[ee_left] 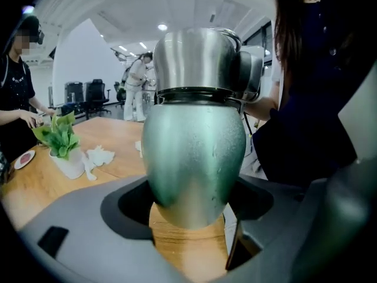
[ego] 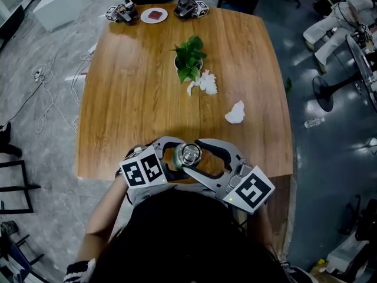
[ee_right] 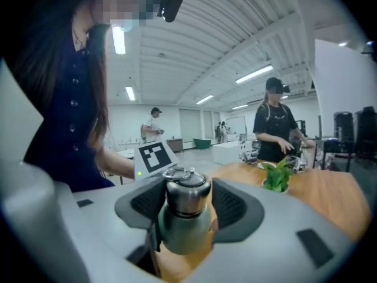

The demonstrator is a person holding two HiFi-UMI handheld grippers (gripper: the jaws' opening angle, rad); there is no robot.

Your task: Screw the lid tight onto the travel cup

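At the near edge of the wooden table is the travel cup, with a green metallic body and a steel lid that carries a ring on top. My left gripper comes in from the left and is shut on the cup's body, whose rounded lower part fills the gap between the jaws. My right gripper reaches in from the right, its ribbed pads closed against the lid. The cup stands upright; wood shows under its base.
A small potted plant sits mid-table, with crumpled white tissues beside it and another nearer. At the far end are a plate, two more grippers and another person's hand. My body is close behind the cup.
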